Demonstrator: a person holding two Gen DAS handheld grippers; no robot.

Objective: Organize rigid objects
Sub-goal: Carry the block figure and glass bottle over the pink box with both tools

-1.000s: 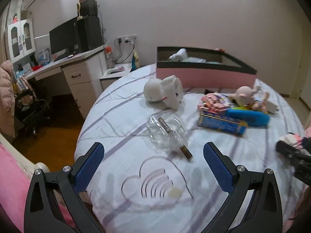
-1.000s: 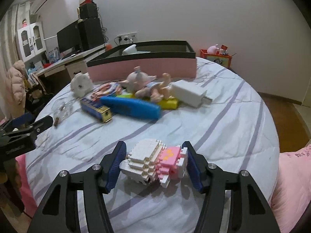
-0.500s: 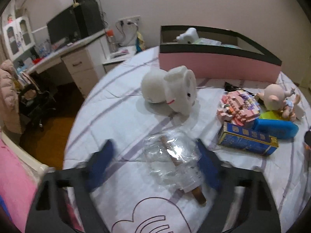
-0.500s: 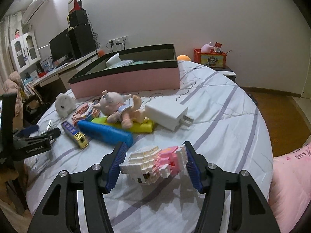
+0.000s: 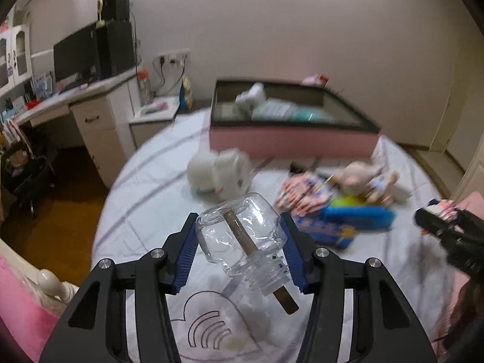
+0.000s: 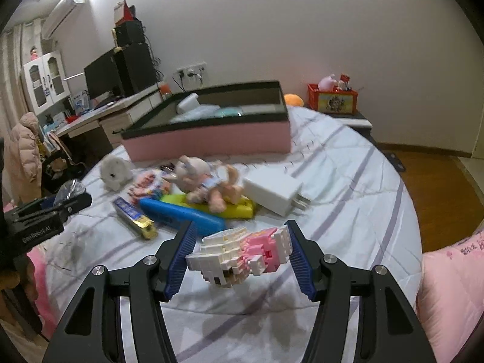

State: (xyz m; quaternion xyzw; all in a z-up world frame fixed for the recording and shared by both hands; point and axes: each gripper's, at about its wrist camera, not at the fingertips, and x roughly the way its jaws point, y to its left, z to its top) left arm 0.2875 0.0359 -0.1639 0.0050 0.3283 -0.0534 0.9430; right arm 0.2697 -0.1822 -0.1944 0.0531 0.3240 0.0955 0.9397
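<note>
A clear glass jar (image 5: 242, 236) with a brown stick (image 5: 284, 299) through its mouth hangs tilted above the bed. My left gripper (image 5: 239, 242) is closing its jaws on it, blue pads pressed against both sides. In the right wrist view, my right gripper (image 6: 239, 251) is shut on a white and pink block figure (image 6: 242, 254), held clear of the sheet. A long pink box with a dark rim (image 6: 211, 139) lies at the far side of the bed, with a few white and green items inside. Each gripper shows at the edge of the other's view.
Between the grippers and the box lie a white plush toy (image 5: 220, 175), a doll (image 6: 205, 178), a blue case (image 6: 178, 214), a white charger (image 6: 275, 190) and a small blue carton (image 6: 133, 214). A desk (image 5: 75, 99) stands beyond the bed's left edge.
The left gripper went from wide open to closed around the glass jar and raised it off the sheet. The right gripper rose a little, still holding the block figure.
</note>
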